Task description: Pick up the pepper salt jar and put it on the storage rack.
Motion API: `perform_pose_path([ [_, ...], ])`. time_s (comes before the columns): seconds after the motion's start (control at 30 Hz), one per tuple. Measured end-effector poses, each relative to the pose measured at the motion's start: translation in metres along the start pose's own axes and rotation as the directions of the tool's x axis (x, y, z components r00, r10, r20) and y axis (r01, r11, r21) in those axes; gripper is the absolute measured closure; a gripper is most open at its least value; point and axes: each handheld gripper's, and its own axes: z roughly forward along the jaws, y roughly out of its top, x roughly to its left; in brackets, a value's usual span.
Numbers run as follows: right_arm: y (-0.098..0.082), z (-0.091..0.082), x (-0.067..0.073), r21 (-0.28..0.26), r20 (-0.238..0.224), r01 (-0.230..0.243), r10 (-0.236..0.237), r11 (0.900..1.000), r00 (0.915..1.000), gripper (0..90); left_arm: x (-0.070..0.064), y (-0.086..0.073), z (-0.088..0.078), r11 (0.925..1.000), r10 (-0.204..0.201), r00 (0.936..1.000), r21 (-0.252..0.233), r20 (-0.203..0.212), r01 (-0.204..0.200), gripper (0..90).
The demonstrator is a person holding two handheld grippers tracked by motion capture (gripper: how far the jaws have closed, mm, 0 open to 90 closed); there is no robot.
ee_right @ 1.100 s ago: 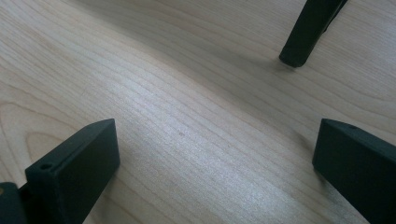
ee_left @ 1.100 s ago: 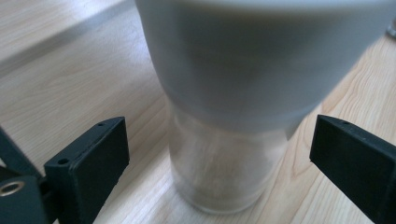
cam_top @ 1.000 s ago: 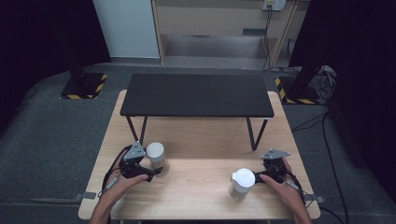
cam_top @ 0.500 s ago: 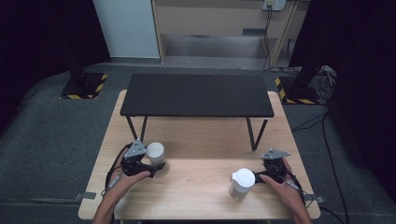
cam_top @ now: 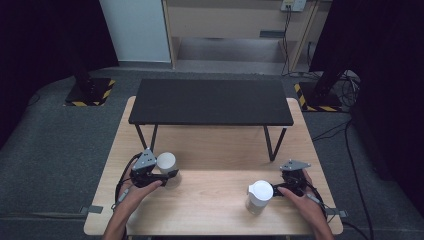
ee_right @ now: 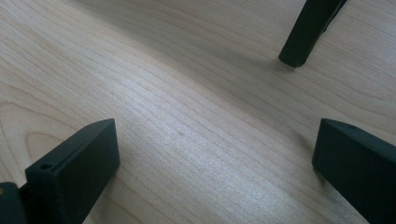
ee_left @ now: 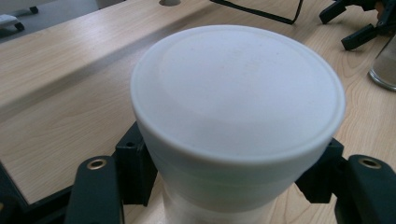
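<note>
A white cup (cam_top: pixel 166 162) stands upside down on the wooden table (cam_top: pixel 210 210) at the front left. My left gripper (cam_top: pixel 169 173) has just been closing on it. In the left gripper view both black jaws press against the sides of the cup (ee_left: pixel 238 107), so the left gripper (ee_left: pixel 233 186) is shut on it. At the front right stands a clear container with a white lid (cam_top: pixel 260 192). My right gripper (cam_top: pixel 281 188) rests just to its right, and its jaws stand open. In the right gripper view the right gripper (ee_right: pixel 215 163) has only bare wood between its jaws.
A low black shelf (cam_top: pixel 210 102) on thin legs spans the far half of the table, one leg (ee_right: pixel 303 32) just ahead of my right gripper. The clear container (ee_left: pixel 385 60) and the right gripper's jaws (ee_left: pixel 355 23) show far off in the left gripper view.
The left gripper's jaws have closed from wide open onto the white cup. Both hands and both containers kept their places.
</note>
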Motion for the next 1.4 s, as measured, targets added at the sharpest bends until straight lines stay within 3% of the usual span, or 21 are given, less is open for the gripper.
perform_pose_path([
  [0.4, 0.000, 0.000, 0.000, 0.000, 0.000, 0.000, 0.000, 1.000, 1.0000, 1.4, -0.001, 0.012, -0.002, 0.9987, 0.047, 0.9978, 0.017, 0.047, -0.048, 33.8],
  [0.6, 0.000, 0.000, 0.000, 0.000, 0.000, 0.000, 0.000, 1.000, 1.0000, 1.5, 0.001, 0.021, -0.001, 0.9969, 0.074, 0.9928, 0.020, 0.094, -0.076, 33.8],
  [1.1, 0.000, 0.000, 0.000, 0.000, 0.000, 0.001, -0.001, 1.000, 1.0000, 1.4, 0.005, 0.038, -0.003, 0.9937, 0.107, 0.9838, 0.016, 0.143, -0.111, 33.8],
  [1.33, 0.000, 0.000, 0.000, 0.000, 0.000, 0.001, -0.001, 1.000, 1.0000, 1.4, 0.010, 0.049, -0.006, 0.9928, 0.118, 0.9764, -0.007, 0.181, -0.119, 33.8],
  [1.4, 0.000, 0.000, 0.000, 0.000, 0.000, 0.001, -0.001, 1.000, 1.0000, 1.5, 0.011, 0.057, -0.008, 0.9908, 0.134, 0.9718, -0.007, 0.194, -0.135, 33.8],
])
